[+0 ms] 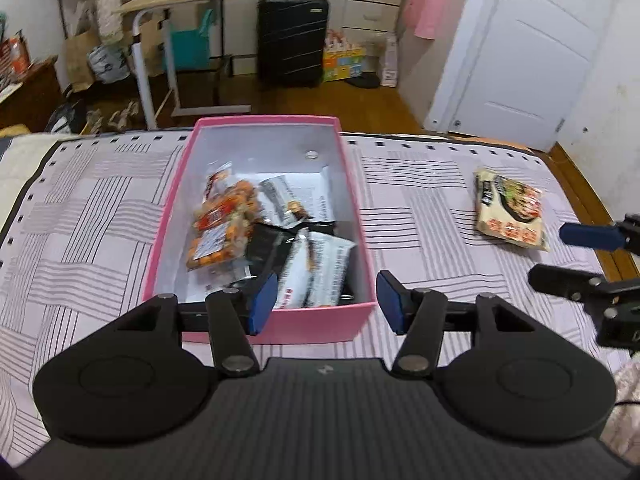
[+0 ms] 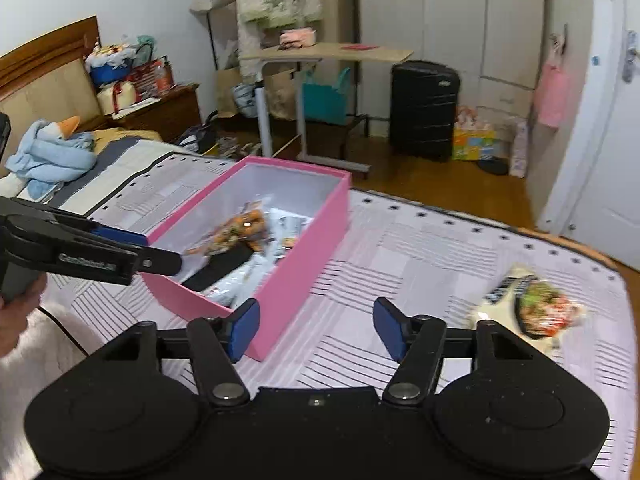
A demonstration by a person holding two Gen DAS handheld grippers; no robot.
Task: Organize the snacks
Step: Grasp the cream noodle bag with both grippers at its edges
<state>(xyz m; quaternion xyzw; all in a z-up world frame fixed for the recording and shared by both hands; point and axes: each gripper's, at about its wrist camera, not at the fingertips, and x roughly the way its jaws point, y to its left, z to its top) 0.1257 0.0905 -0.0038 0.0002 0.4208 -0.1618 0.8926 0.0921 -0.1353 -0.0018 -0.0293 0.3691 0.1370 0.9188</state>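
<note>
A pink box (image 1: 320, 322) with a white inside stands on the striped bed; it also shows in the right wrist view (image 2: 296, 276). It holds several snack packets, among them an orange one (image 1: 224, 224) and white ones (image 1: 320, 272). A cream noodle packet (image 1: 510, 208) lies on the bed to the right of the box, also in the right wrist view (image 2: 536, 304). My left gripper (image 1: 326, 302) is open and empty over the box's near end. My right gripper (image 2: 316, 330) is open and empty, between box and noodle packet; it shows in the left view (image 1: 576, 256).
The striped bed cover (image 1: 100, 208) spreads around the box. Beyond the bed's far edge are a wooden floor, a side table (image 2: 328, 54), a black suitcase (image 1: 292, 40) and a white door (image 1: 532, 52). A blue cloth with a toy goose (image 2: 52, 152) lies at the bed's head.
</note>
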